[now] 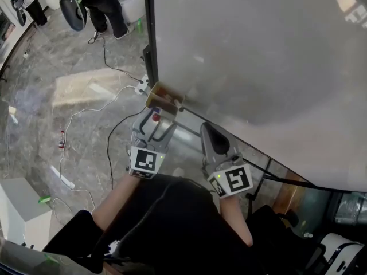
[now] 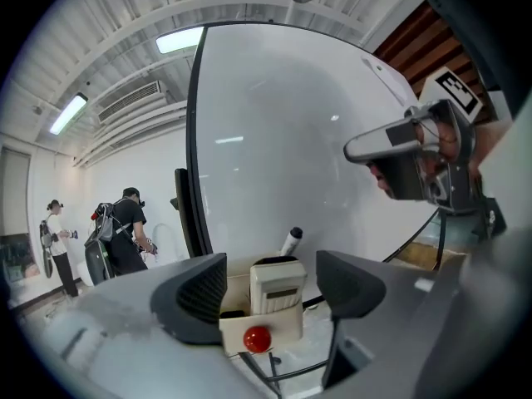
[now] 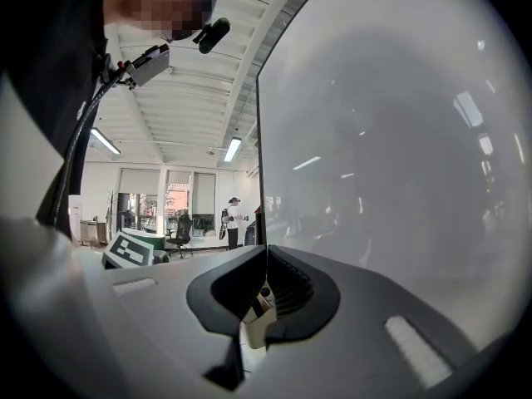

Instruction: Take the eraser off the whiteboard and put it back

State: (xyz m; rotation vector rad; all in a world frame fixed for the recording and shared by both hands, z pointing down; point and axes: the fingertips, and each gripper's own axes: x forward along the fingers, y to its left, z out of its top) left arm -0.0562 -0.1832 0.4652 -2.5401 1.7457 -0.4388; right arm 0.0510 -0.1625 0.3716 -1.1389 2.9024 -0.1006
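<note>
eraser (image 2: 278, 283) | stands upright in holder (image 2: 287, 329) | long axis vertical

Cream eraser (image 2: 278, 283) upright at whiteboard (image 2: 291, 140) base.

**Left jaws apart, right jaws together**

The left gripper (image 1: 153, 125) points forward and slightly down, its jaws spread wide. The right gripper (image 1: 210, 133) is held near it, level, with its jaws closed tip to tip. The left forearm (image 1: 114, 202) and right forearm (image 1: 235, 219) are bare and reach out side by side.
</note>
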